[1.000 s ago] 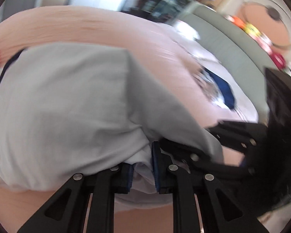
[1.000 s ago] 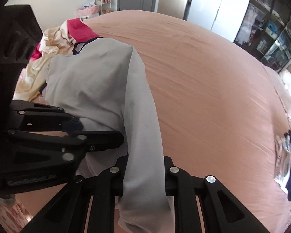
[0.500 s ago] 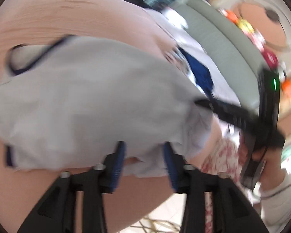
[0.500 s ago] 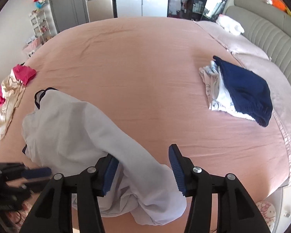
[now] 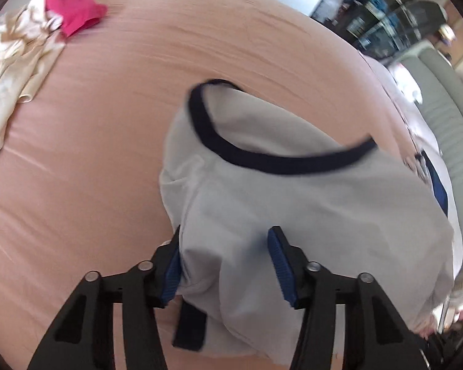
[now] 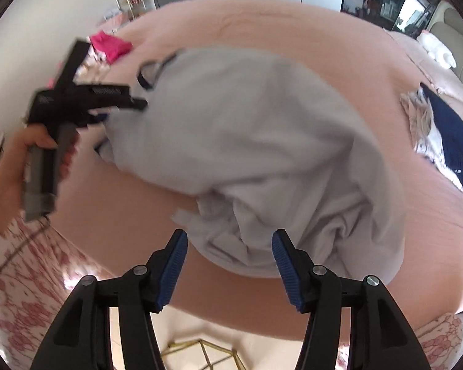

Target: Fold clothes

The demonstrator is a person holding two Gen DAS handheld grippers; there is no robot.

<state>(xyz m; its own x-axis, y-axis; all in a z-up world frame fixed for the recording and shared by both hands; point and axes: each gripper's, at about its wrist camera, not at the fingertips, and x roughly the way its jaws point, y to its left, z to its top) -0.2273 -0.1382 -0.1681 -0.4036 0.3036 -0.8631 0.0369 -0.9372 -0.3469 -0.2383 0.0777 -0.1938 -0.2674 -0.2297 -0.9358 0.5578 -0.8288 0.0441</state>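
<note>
On the peach-pink bed (image 6: pixel 293 24) a pale grey garment with dark navy neck trim (image 6: pixel 247 141) is spread in a rumpled heap near the bed's near edge. Its bunched hem is seen just ahead of the right hand-held gripper (image 6: pixel 230 265), whose blue-padded jaws stand apart and are opening, with no cloth pressed by them. At the garment's other side, grey fabric (image 5: pixel 293 203) is found between the jaws of the left hand-held gripper (image 5: pixel 223 265); these are closing, one pad being touched by the cloth and the other standing clear. From the right wrist view, that left tool is seen held by a hand (image 6: pixel 12 166). Further off lie a pink and cream pile of clothes (image 5: pixel 31 30) and a folded navy stack (image 6: pixel 447 141).
</note>
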